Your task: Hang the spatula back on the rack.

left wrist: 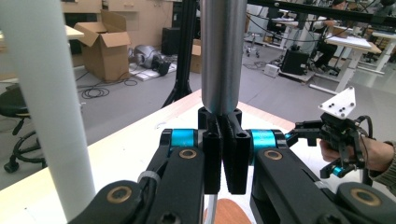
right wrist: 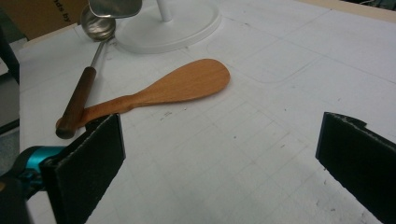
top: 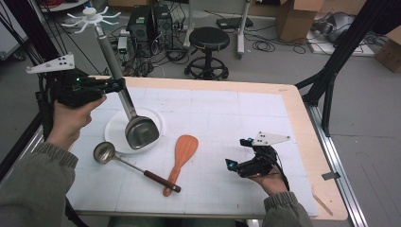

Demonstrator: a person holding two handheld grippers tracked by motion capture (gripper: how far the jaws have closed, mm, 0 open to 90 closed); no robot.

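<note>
The left claw [top: 113, 86] is clenched on the steel handle of a metal spatula [top: 140, 131], gripping it partway up the shaft; in the left gripper view the two black jaws press together around the handle [left wrist: 219, 56], which rises straight above them. The spatula hangs tilted, its blade low over the white round base [top: 113, 126] of a utensil stand on the counter [top: 246, 118], below and to the right of the claw. The stand's pole [left wrist: 44, 107] is just beside the claw. The right claw [top: 236, 153] rests released near the counter's front right, jaws wide apart with nothing between them. Ahead of it lie a wooden rice paddle [right wrist: 168, 88] and a ladle [right wrist: 91, 60], whose dark handle crosses the paddle's handle end
</note>
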